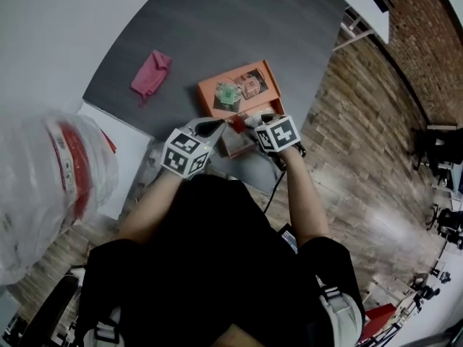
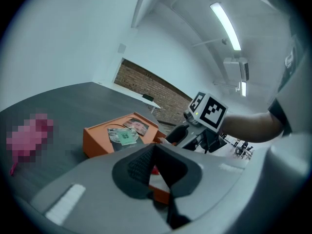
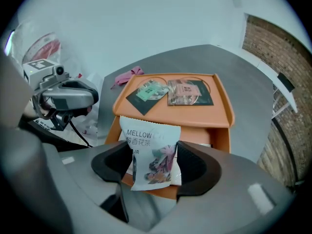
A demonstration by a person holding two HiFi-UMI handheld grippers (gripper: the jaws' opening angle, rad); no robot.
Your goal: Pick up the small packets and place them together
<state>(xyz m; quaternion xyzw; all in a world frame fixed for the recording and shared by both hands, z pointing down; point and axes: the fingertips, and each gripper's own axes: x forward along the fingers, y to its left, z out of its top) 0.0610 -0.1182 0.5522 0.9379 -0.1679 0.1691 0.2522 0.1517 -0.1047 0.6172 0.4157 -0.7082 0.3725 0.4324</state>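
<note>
Pinching a white "MELLOW" packet [image 3: 148,140] by its lower half, the R gripper [image 3: 155,164] has both pads pressed on the packet's sides, jaws part-spread round it. The packet stands upright at the near end of the orange tray [image 3: 161,112]; can't tell whether it touches the tray.

The L gripper [image 2: 155,165] sits just left of the tray's near end, close beside the R one. Its jaws are pressed together w/ nothing between them.

A clear plastic bag [image 1: 51,179] w/ red print lies well left of the tray, on the person's side.

On the tray's flat top lie 2 dark packets, side by side. 1 w/ a green label [image 3: 145,94] is toward the tray's left, turned cornerwise. 1 w/ a brownish picture [image 3: 189,92] is toward its right, lying square.

Beyond the tray's far-left corner, a pink cloth [image 3: 126,76] lies crumpled on the dark grey table [image 3: 234,77], apart from the tray.
</note>
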